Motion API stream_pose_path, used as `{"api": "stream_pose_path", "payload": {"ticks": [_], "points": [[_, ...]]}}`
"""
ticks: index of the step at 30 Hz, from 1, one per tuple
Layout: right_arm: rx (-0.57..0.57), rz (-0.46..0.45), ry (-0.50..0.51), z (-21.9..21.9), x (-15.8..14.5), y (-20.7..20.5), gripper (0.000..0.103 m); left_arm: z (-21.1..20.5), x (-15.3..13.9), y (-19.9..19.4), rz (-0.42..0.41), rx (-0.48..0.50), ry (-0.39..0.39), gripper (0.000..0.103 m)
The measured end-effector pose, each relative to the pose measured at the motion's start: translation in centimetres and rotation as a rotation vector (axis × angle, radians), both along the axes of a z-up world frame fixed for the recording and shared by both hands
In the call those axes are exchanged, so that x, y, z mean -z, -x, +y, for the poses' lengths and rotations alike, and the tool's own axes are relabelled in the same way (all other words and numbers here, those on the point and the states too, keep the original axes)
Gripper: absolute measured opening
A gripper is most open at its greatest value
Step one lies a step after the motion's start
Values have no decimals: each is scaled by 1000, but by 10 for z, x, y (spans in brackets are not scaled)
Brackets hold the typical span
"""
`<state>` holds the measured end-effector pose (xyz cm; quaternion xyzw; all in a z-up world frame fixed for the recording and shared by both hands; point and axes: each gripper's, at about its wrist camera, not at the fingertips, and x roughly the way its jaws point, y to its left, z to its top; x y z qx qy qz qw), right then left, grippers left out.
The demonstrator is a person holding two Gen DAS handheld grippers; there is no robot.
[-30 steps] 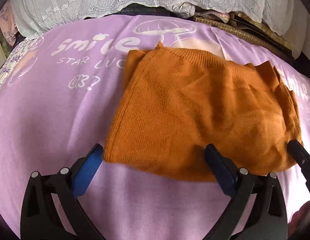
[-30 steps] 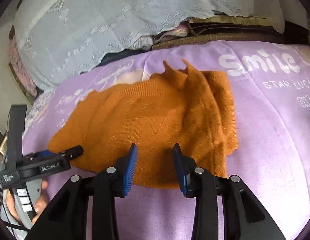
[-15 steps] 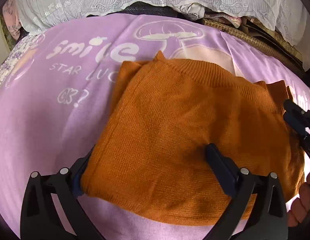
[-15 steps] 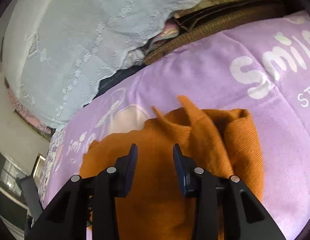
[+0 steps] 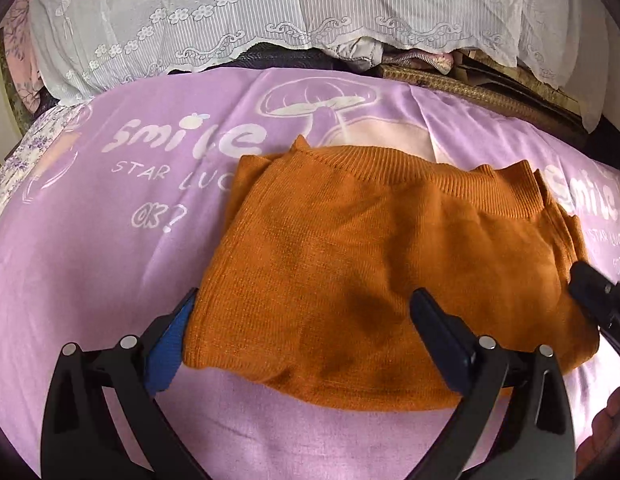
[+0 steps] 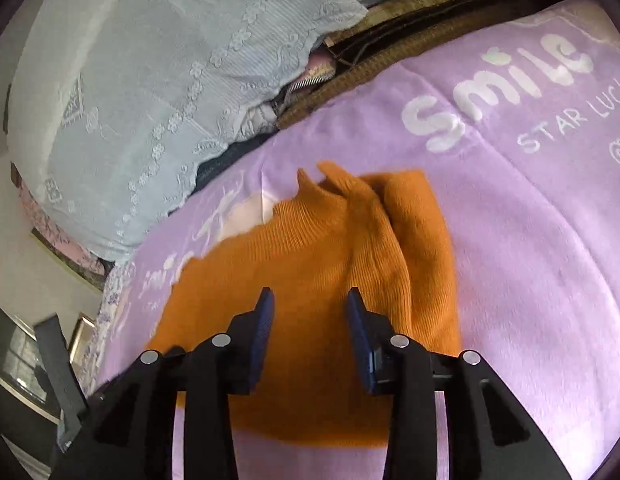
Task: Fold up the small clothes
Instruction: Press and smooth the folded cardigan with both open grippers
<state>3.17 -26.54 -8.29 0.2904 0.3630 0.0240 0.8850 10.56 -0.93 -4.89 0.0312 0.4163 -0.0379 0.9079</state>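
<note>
An orange knitted garment [image 5: 361,264] lies folded on the purple blanket [image 5: 110,248], its ribbed hem at the far side. My left gripper [image 5: 306,320] is wide open over the garment's near left corner. Its left finger [image 5: 172,344] sits beside the left edge and its right finger [image 5: 441,340] rests over the knit. My right gripper [image 6: 311,314] hovers over the garment [image 6: 310,264] near its bunched right side. Its jaws stand a little apart and are opening, with nothing pinched between the pads. In the left wrist view the right gripper [image 5: 593,296] shows at the garment's right edge.
White lace cloth [image 5: 290,12] and a pile of dark and woven things [image 5: 469,84] line the far edge of the blanket. The blanket carries white "smile" print [image 6: 493,88]. Part of the left gripper's black body [image 6: 58,364] shows at the right wrist view's lower left.
The right gripper has moved in over the garment's right side and its view has tilted. The left gripper has advanced so the near left corner now lies between its fingers.
</note>
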Motion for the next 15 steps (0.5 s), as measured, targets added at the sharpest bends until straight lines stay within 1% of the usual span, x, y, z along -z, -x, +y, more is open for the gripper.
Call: {"api": "stream_pose_path", "payload": {"ticks": [3, 4, 10, 13, 15], "points": [[39, -17, 88, 7, -8, 18, 39, -1, 7, 4, 32, -7, -36, 99], [49, -34, 99, 10, -11, 26, 39, 1, 8, 8, 32, -9, -39, 99], [121, -91, 135, 16, -19, 78, 42, 8, -4, 42, -9, 1, -19, 99], [158, -111, 147, 13, -20, 93, 45, 4, -9, 57, -39, 6, -41, 99], [170, -111, 148, 11, -20, 93, 46, 3, -13, 62, -57, 7, -50, 99]]}}
